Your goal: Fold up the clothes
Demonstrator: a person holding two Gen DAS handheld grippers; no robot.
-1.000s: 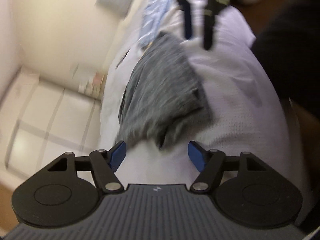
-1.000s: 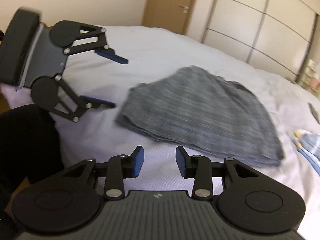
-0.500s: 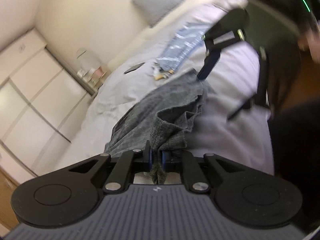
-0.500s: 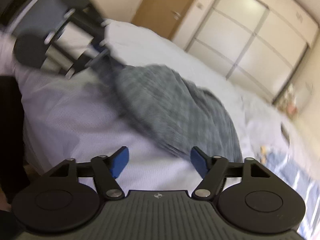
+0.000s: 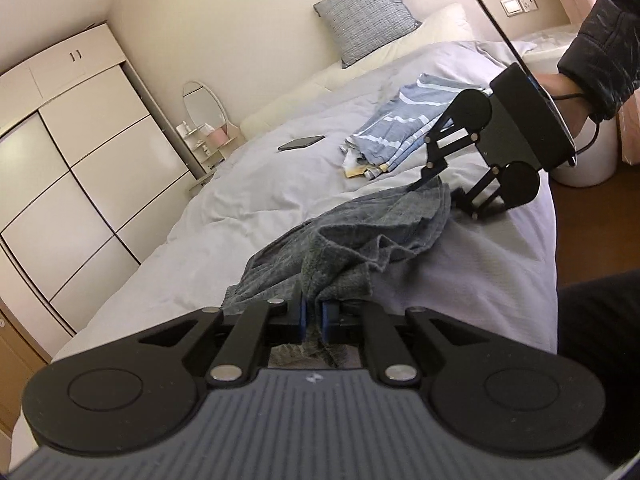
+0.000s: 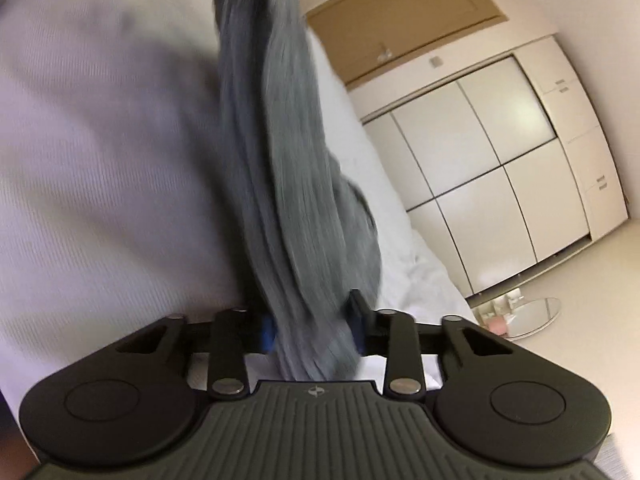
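A grey knit garment [image 5: 360, 236] lies bunched near the foot edge of the bed [image 5: 248, 208]. My left gripper [image 5: 313, 317] is shut on its near corner. My right gripper [image 5: 436, 188] pinches the far corner in the left wrist view. In the right wrist view, which is blurred, my right gripper [image 6: 312, 330] has its blue pads closed on a thick bunch of the grey garment [image 6: 276, 160], which stretches away across the pale sheet [image 6: 100, 160].
A folded blue striped garment [image 5: 396, 128] and a dark phone [image 5: 301, 143] lie further up the bed. A grey pillow [image 5: 366, 12] leans at the headboard. White wardrobes [image 5: 68, 168] stand to the left, with a small mirror shelf [image 5: 206, 120].
Both grippers were open a second ago. The left one closed on the garment's near corner first, then the right one closed on the far corner, lifting the edge into folds.
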